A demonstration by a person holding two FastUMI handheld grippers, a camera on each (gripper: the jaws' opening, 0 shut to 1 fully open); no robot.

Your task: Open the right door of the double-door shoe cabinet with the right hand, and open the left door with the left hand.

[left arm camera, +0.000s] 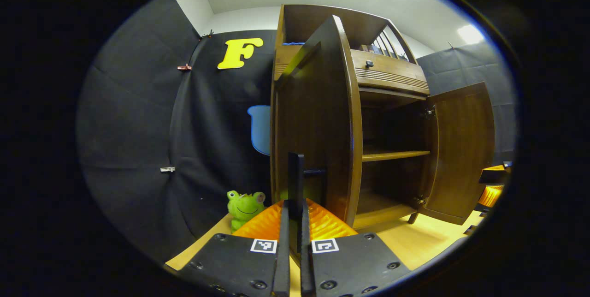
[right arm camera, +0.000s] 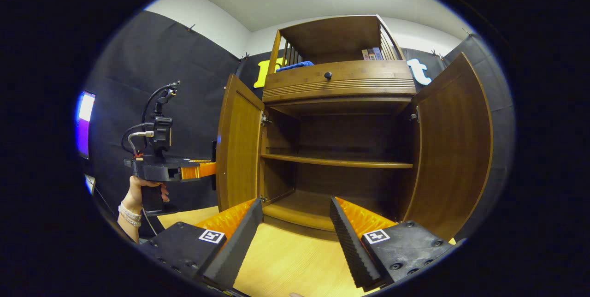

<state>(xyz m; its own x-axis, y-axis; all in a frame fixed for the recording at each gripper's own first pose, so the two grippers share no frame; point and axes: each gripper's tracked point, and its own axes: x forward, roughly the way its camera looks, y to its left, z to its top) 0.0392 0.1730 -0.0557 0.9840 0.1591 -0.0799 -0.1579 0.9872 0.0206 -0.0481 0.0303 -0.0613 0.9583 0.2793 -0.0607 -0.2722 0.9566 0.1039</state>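
Observation:
The brown wooden shoe cabinet (right arm camera: pixel 341 85) stands with both doors swung out. Its left door (left arm camera: pixel 318 121) turns its edge toward me in the left gripper view. My left gripper (left arm camera: pixel 294 207) is shut on that door's thin black handle (left arm camera: pixel 295 172), orange fingers pressed on either side. In the right gripper view the same left door (right arm camera: pixel 239 149) shows, with a hand (right arm camera: pixel 138 191) holding my left gripper (right arm camera: pixel 209 170) at its outer face. The right door (right arm camera: pixel 454 149) stands wide open. My right gripper (right arm camera: pixel 296 202) hangs open, apart from both doors, facing the bare interior.
A shelf (right arm camera: pixel 336 162) splits the cabinet's inside. Above it sits a drawer with a black knob (right arm camera: pixel 327 75), and a blue cloth (right arm camera: pixel 295 64) lies on top. A green frog toy (left arm camera: pixel 244 207) stands left of the cabinet on the light wooden surface (right arm camera: pixel 286 260).

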